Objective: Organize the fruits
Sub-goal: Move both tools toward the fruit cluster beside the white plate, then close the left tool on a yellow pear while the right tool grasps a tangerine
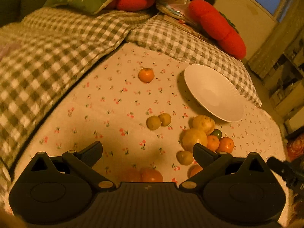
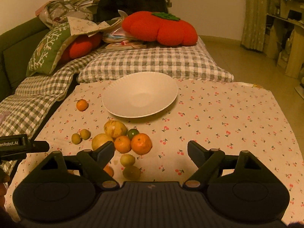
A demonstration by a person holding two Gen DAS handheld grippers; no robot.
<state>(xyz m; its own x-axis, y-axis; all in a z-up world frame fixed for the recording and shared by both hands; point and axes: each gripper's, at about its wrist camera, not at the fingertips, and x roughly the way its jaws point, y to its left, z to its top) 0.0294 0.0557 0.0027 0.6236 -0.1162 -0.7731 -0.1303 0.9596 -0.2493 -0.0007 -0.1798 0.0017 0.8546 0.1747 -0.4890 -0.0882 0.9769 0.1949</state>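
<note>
Here, both your hand-held grippers, left (image 1: 147, 153) and right (image 2: 151, 152), stand spread with nothing between the fingers. The fruits (image 2: 121, 138) lie loose on the bench (image 2: 228, 125) in front of the empty white bowl (image 2: 140, 95); one orange (image 2: 82, 104) sits apart, left of the bowl. The fruit nearest the camera is blurred, perhaps a lime.

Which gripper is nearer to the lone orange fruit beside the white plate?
Left, as far as the views tell. The left gripper faces the lone orange across bare cloth; the right gripper has it far off to its left.
</note>
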